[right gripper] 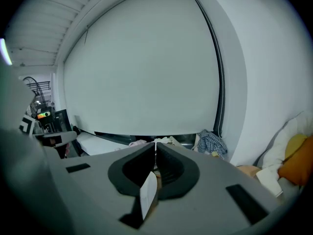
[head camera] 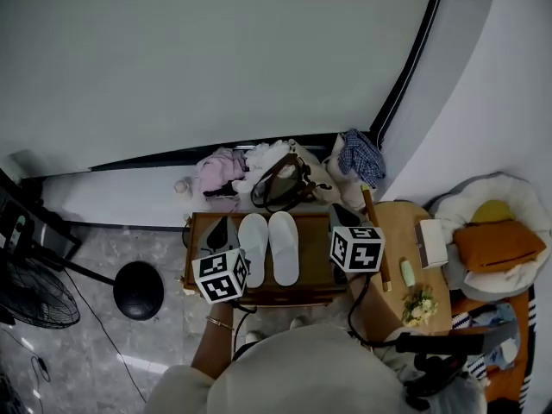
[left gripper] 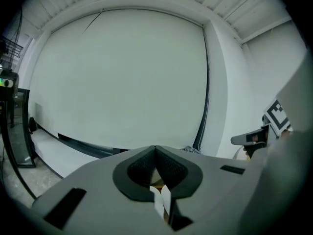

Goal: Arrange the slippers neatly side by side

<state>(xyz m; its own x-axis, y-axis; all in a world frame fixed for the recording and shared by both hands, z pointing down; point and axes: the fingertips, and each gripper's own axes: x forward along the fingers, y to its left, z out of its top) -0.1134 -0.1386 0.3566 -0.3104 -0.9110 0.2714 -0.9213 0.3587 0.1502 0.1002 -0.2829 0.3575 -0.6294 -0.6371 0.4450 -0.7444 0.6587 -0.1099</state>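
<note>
A pale wall [head camera: 216, 59] rises behind the grey marbled floor [head camera: 129, 352].

Two white slippers [head camera: 254, 250] lie flat, side by side and touching, toes pointing away. They rest between the fingers of the left gripper [head camera: 220, 231] and of the right gripper [head camera: 340, 216], closer to the left ones.

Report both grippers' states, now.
Left gripper: closed, jaw tips together, holding nothing.
Right gripper: closed, jaw tips together, holding nothing.
</note>
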